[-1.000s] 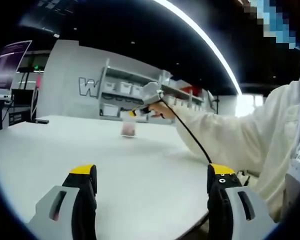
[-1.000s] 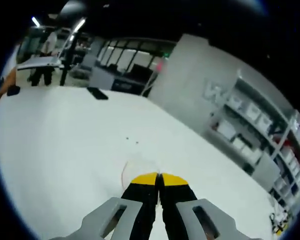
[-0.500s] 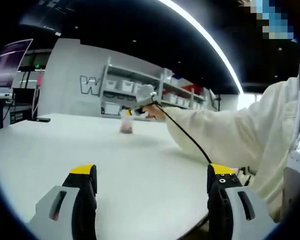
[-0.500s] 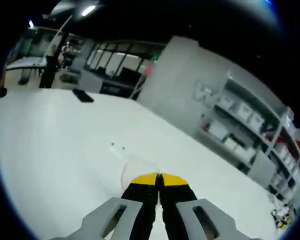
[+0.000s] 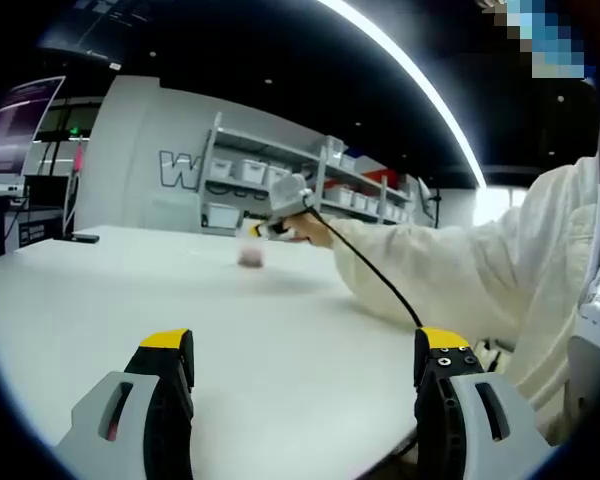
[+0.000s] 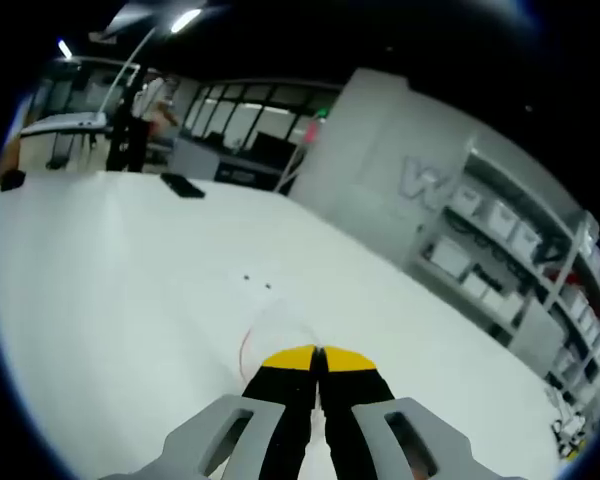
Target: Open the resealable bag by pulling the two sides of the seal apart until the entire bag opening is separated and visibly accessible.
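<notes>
White table (image 5: pixel 280 330), right claw (image 6: pixel 318 352) pinching clear bag (image 5: pixel 251 250), pinkish contents, left claw (image 5: pixel 305 345) agape

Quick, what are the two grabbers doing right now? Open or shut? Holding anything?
Left gripper: open, holding nothing, above the table.
Right gripper: shut on the resealable bag.

Right gripper (image 6: pixel 318 352) jaws closed on the clear resealable bag (image 6: pixel 270 330), above the white table (image 6: pixel 100 280).

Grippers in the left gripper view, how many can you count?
2: the left gripper, jaws apart at the bottom, and the right gripper far across the table, shut on the bag.
</notes>
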The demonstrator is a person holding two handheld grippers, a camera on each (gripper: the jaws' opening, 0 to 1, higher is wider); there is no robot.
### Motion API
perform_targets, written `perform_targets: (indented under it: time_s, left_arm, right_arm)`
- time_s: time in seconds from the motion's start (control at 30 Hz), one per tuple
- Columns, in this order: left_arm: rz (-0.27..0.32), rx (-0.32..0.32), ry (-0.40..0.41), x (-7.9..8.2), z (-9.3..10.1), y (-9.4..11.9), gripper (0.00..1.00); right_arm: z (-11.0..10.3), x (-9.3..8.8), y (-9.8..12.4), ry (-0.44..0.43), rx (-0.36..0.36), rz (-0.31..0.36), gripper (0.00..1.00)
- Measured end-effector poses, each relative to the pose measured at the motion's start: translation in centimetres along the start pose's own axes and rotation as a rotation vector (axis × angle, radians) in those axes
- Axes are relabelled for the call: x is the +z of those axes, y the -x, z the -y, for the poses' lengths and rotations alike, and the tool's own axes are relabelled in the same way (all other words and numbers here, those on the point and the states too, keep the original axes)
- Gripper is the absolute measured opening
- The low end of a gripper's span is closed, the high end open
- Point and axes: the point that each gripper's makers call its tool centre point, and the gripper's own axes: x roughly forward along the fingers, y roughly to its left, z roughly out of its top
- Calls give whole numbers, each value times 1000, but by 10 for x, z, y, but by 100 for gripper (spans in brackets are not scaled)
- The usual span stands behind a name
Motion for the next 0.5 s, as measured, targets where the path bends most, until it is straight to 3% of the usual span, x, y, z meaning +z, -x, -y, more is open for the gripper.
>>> perform_targets:
  time_s: [0.5]
  left_arm:
    - [3,-15,3,-2,16,0,90]
  right_arm:
    - [-28,-22,14,44,82,-30,0]
